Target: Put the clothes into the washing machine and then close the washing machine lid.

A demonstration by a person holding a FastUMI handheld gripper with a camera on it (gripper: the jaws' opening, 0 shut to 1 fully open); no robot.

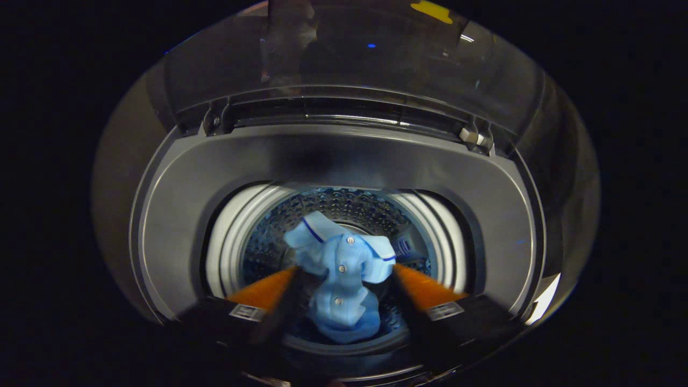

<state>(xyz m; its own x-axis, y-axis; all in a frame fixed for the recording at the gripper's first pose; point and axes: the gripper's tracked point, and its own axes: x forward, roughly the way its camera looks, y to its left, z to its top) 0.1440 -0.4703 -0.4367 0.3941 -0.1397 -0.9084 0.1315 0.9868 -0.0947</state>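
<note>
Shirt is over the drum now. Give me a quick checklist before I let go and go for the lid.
1. Shirt lies between the fingers of the hand-held gripper, over the drum: ok.
2. Both fingers press on the shirt: cannot tell.
3. Drum opening free below the shirt: ok.
4. Lid raised behind the opening: ok.
5. Shirt clear of the grey top rim: ok.
6. Lid closed: not ok, still to do.

Looked from the gripper [344, 271] straight down along its 2 spread fingers into the washing machine [333, 161] drum; sat close above the opening; faced the raised lid [355, 54] beyond.
</note>
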